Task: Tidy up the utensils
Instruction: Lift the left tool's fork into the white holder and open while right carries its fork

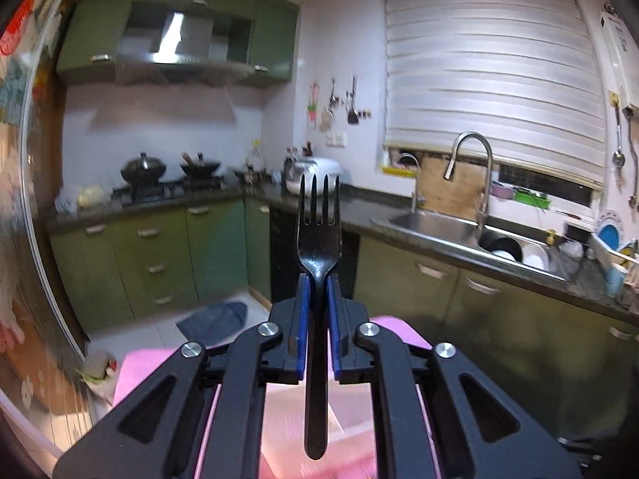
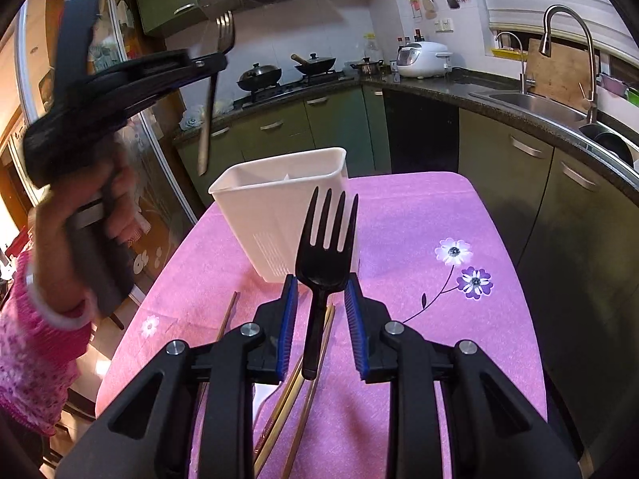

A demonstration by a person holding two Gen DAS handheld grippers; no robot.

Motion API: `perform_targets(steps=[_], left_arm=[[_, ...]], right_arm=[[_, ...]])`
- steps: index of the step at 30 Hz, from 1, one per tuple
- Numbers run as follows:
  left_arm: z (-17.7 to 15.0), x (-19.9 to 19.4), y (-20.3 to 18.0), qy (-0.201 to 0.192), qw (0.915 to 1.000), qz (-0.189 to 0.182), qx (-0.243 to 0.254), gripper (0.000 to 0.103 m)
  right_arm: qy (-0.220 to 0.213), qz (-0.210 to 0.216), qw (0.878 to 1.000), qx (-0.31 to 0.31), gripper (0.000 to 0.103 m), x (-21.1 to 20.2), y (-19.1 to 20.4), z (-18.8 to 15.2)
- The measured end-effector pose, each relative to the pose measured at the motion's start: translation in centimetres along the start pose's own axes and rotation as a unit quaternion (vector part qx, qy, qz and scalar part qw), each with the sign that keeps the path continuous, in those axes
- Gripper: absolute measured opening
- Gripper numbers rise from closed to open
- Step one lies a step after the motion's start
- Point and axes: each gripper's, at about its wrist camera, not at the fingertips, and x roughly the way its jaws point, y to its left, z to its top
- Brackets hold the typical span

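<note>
Two black forks (image 1: 318, 239) (image 2: 325, 255) held tines-up; white holder (image 2: 279, 207) upright on pink cloth, chopsticks (image 2: 307, 379) before it.

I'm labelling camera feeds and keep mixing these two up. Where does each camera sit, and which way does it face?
Left wrist: on the left gripper, raised, facing the kitchen's stove corner and sink; its fingers clamp a black fork.
Right wrist: on the right gripper, tilted down over the pink tablecloth toward the white caddy; a second black fork sits between its fingers, and the person's left hand shows.
Shared: the stove, the sink, and the fork in the left gripper.
</note>
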Motion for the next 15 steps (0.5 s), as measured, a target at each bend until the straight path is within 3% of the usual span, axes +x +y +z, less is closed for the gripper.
perform_targets(steps=[7,15], left_arm=[[-1.6,3.5,1.1,0.015,0.9996,0.024,-0.011,0.009],[-5.1,4.6,2.2,0.037,0.9986,0.035,-0.014,0.009]], right_arm=[[-0.008,0.002,1.0,-0.004,0.025,-0.2,0.3,0.2],[-0.021,0.004,1.0,-0.009,0.025,-0.6,0.6,1.0]])
